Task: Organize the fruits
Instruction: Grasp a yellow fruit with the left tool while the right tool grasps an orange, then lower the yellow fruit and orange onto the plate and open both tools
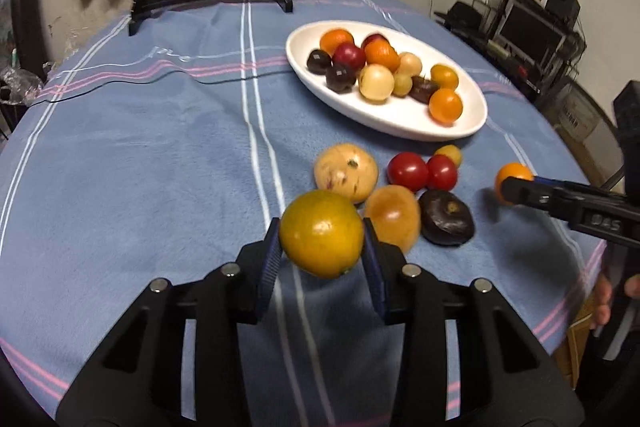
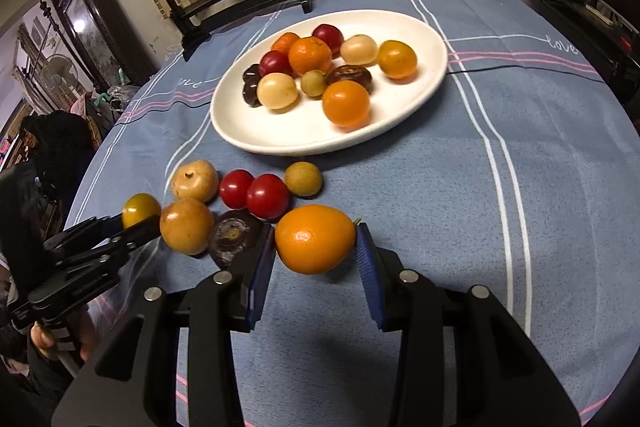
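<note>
Currently both claws are loaded: left gripper (image 1: 322, 247) clamps a yellow-green citrus (image 1: 321, 233), right gripper (image 2: 316, 247) clamps an orange kumquat (image 2: 315, 238), each held above the cloth on the near side of the white plate (image 2: 404, 119) — likely staged for transfer, since the plate already carries the sorted fruit. Loose fruit (image 2: 267, 195) sits just short of the plate rim. Each wrist view shows the other claw side-on — confirms both grips are off the table.
</note>
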The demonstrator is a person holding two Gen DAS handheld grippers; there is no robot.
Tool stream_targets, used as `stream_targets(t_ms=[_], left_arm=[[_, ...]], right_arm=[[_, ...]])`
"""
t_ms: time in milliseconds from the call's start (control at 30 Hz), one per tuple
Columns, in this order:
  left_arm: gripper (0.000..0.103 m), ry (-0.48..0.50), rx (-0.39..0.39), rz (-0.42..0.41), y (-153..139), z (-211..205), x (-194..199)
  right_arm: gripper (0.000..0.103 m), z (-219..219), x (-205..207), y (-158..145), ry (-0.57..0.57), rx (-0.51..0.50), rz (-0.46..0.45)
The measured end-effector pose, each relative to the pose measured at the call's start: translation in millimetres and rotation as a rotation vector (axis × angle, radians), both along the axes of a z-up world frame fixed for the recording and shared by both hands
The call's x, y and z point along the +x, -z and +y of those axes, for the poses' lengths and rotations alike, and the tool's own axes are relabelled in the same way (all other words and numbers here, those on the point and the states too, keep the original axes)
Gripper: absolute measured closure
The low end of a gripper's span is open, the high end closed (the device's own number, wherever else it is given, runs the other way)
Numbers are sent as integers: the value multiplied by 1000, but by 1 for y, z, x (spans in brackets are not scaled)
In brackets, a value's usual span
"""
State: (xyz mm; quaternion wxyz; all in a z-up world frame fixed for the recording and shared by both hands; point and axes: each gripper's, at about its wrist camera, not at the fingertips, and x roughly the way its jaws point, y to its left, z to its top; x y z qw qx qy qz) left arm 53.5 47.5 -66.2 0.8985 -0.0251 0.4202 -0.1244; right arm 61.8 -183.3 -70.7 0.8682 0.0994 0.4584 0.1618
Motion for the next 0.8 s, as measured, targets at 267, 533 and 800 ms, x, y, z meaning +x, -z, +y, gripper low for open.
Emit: stream_targets(t_ms=[267,533,800], left_arm=[[64,19,-32,-25,-16,1,-16],[64,45,-58,-22,-29,-7,-6],[64,79,-34,-38,-50,-25,35]], right_arm=[[62,9,-3,-6,-16,-6,-16],[62,3,-1,-11,-7,-10,-41],[62,-11,22,-21,-4,-35,-60]])
